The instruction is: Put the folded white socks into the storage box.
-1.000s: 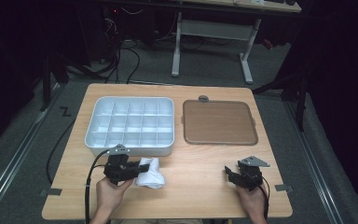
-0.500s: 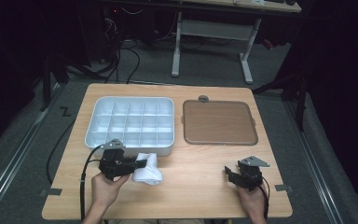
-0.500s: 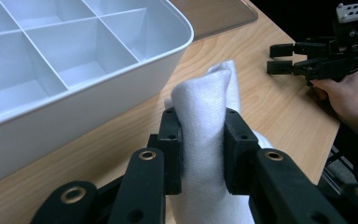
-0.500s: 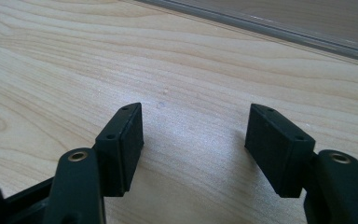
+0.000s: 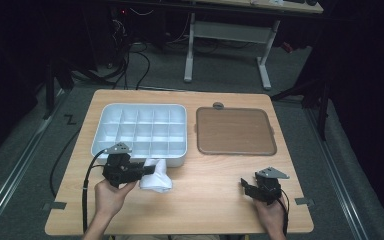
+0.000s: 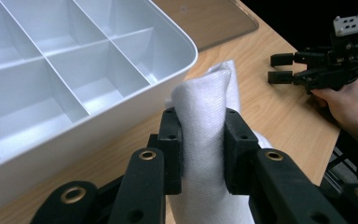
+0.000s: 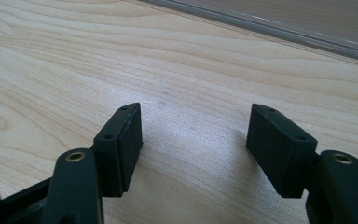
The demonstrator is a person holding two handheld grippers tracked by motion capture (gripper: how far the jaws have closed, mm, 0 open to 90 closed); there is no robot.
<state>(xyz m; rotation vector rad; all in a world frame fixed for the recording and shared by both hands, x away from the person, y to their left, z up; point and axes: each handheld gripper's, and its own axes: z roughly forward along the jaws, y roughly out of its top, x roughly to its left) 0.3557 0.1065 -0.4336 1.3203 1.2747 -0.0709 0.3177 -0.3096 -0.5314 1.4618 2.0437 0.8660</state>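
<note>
A white cloth (image 5: 156,176) (image 6: 204,121) is pinched between the jaws of my left gripper (image 5: 149,170) (image 6: 200,122), which is shut on it just in front of the white compartment tray (image 5: 111,112) (image 6: 135,32). The cloth hangs lifted off the wooden table (image 5: 205,200), close to the tray's near right corner. My right gripper (image 5: 245,187) (image 7: 196,135) rests low over the table at the front right, open, with bare wood between its jaws. The right gripper (image 6: 279,69) also shows far off in the left gripper view.
A brown tray (image 5: 235,131) with a clear rim (image 7: 261,28) lies right of the white tray. A small grey round piece (image 5: 218,105) sits behind it. Table edges lie near both hands; dark floor, cables and a desk frame surround the table.
My left gripper has risen a little with the cloth and moved toward the white tray. The right gripper has stayed where it was.
</note>
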